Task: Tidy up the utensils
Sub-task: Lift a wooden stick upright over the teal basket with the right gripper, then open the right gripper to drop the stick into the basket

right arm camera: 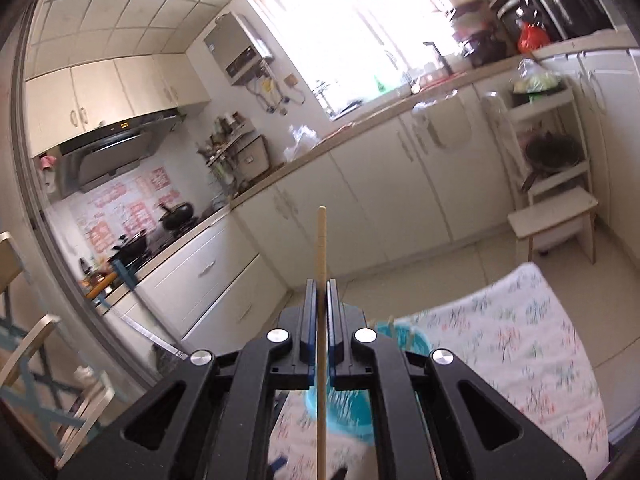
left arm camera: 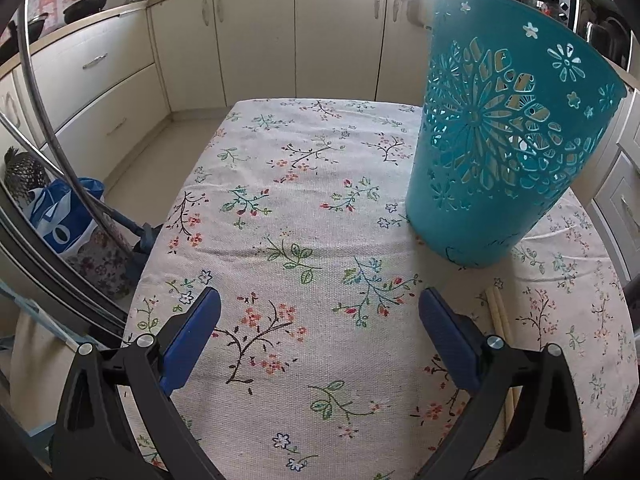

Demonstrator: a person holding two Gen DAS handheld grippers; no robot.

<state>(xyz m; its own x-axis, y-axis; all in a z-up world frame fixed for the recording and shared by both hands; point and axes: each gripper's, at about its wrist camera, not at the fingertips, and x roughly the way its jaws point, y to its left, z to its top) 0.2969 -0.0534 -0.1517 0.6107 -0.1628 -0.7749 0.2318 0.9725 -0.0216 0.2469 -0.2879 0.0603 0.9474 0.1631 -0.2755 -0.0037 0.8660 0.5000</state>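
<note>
A single wooden chopstick [right arm camera: 321,240] is clamped between the blue pads of the right gripper [right arm camera: 320,292], whose jaws are pressed together on it. The stick runs lengthwise through the grip, one end poking out past the fingertips into the air, the other trailing back under the tool. It is held well above the table, over the teal holder [right arm camera: 416,344], which appears blurred below the jaws with a few stick ends showing at its rim.

In the left wrist view that teal holder [left arm camera: 504,136], a tall perforated bin with flower cut-outs, stands upright on the floral tablecloth [left arm camera: 288,208] towards the right far part of the table. Two more chopsticks [left arm camera: 499,316] lie flat on the cloth just in front of the bin, partly hidden behind the right finger of the left gripper [left arm camera: 320,312]. This gripper's jaws stand wide apart with nothing between them, hovering over bare cloth.

The middle and left of the cloth are open. The table's left edge drops off beside a blue-and-white bag [left arm camera: 64,216] and a curved metal tube [left arm camera: 44,92]. Past the far edge lies open floor, then cream cabinets [left arm camera: 260,40]. A white step stool [right arm camera: 556,216] stands by the cabinets on the right.
</note>
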